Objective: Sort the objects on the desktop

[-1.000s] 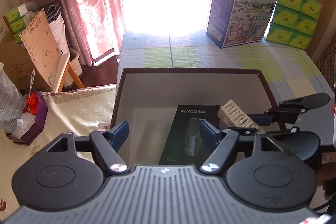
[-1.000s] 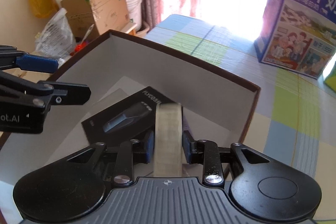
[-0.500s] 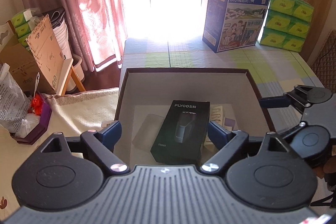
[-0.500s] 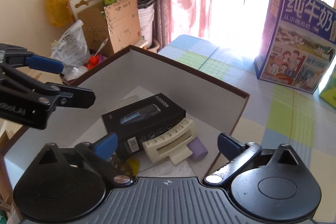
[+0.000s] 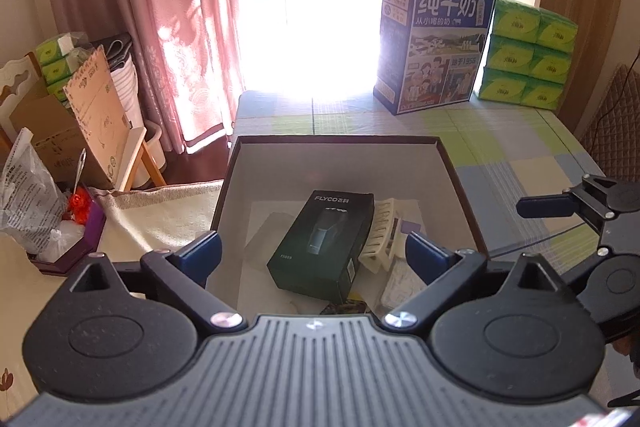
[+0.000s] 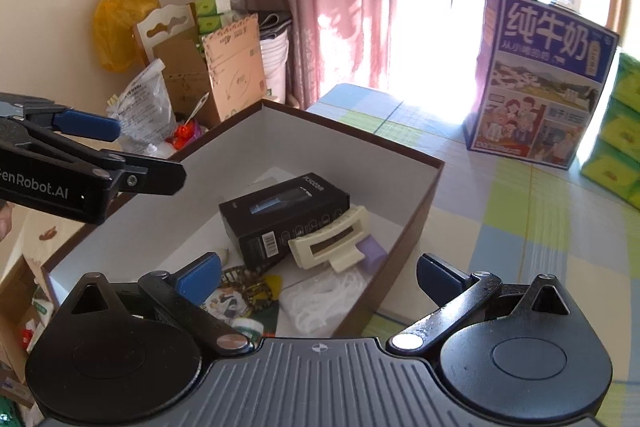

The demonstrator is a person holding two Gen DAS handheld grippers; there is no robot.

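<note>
The right gripper [image 6: 318,277] has let go of the cream plastic holder [image 6: 330,241]; it now lies in the brown cardboard box [image 6: 416,219] beside the black carton [image 6: 284,213]. Both grippers' fingers are open and empty; the left gripper [image 5: 314,253] is opening wider. One thing sorted.

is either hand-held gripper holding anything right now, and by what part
Nothing is held. The left hand-held gripper is opening with nothing between its fingers, and the right hand-held gripper stands open and empty above the box.

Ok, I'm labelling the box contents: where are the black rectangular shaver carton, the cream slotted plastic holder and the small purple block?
black shaver carton [image 6: 280,205], right wrist view, top face.
cream slotted holder [image 6: 332,241], right wrist view, slotted front.
purple block [image 6: 372,251], right wrist view, top.
</note>
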